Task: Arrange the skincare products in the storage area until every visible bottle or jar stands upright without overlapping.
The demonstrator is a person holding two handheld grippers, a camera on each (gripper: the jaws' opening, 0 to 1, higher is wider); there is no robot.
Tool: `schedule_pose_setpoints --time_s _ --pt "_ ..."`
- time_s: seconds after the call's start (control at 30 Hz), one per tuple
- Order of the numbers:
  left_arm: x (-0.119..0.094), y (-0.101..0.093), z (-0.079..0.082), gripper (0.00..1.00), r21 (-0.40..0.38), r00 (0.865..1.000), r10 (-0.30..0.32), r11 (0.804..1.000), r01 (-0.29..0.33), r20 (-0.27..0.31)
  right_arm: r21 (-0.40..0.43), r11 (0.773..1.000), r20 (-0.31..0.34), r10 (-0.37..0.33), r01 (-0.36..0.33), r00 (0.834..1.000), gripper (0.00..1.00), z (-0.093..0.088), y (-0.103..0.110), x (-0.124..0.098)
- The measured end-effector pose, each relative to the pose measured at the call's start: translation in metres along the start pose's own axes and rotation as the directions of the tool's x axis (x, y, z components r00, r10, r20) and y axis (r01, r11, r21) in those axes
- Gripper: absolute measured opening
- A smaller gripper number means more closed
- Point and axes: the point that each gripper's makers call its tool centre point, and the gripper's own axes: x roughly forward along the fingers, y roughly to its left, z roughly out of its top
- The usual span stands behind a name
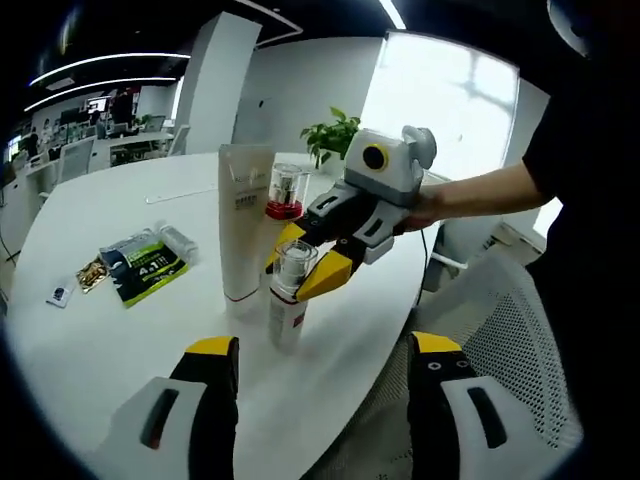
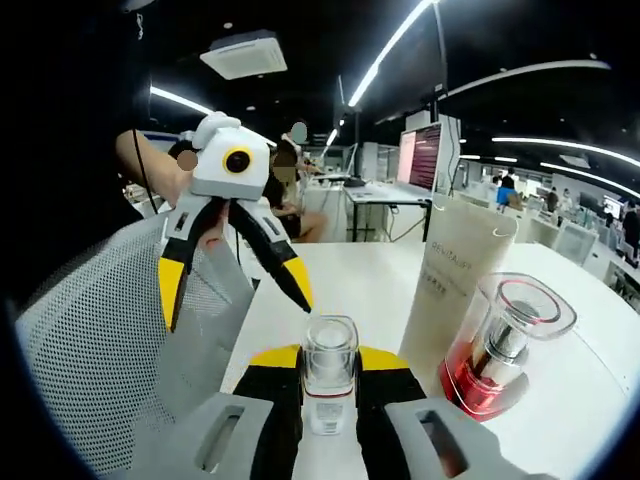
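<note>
The right claw [image 2: 329,372] hides the clear-capped bottle's [image 2: 329,385] lower body; its label is unreadable.

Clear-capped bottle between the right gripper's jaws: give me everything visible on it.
The clear-capped bottle is slim and white with a red-printed label and a transparent, squarish cap. It stands upright on the white table, near the edge, in front of the tall cream tube and apart from it. The right gripper is shut on it, with the yellow-tipped jaws clamping just below the cap. The left gripper is open, short of it.
</note>
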Motion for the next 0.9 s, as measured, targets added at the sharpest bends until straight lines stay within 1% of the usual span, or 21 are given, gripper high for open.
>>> schedule_pose_setpoints --time_s 0.1,0.27,0.5,0.57,0.77,0.87,0.9 --pt "0.002 0.000 -0.002 0.62 -0.005 1.000 -0.001 1.000 0.001 -0.008 0.001 1.000 0.006 -0.001 0.001 1.000 0.12 0.000 -0.001 0.000" --pt "0.007 0.001 -0.004 0.62 -0.008 1.000 -0.007 1.000 0.006 -0.013 -0.006 1.000 0.000 0.024 -0.024 1.000 0.12 0.002 0.005 0.001" --pt "0.009 -0.001 -0.004 0.61 -0.009 1.000 -0.007 1.000 0.007 -0.013 -0.018 0.999 -0.020 0.040 -0.040 0.999 0.13 0.002 0.009 0.001" --pt "0.010 0.001 -0.006 0.61 -0.010 1.000 -0.006 1.000 0.006 -0.017 -0.017 0.999 -0.026 0.044 -0.045 0.999 0.14 0.002 0.011 0.002" --pt "0.012 0.000 -0.010 0.61 -0.016 1.000 -0.010 1.000 0.010 -0.024 -0.003 0.999 -0.043 0.041 -0.041 0.998 0.17 -0.004 0.011 0.001" --pt "0.015 -0.001 -0.011 0.61 -0.015 0.999 -0.017 1.000 0.016 -0.032 0.015 1.000 -0.056 0.028 -0.027 0.998 0.20 -0.010 0.008 -0.001" --pt "0.017 -0.001 -0.011 0.61 -0.015 0.999 -0.019 1.000 0.018 -0.035 0.020 1.000 -0.066 0.017 -0.016 0.998 0.21 -0.014 0.007 -0.002"
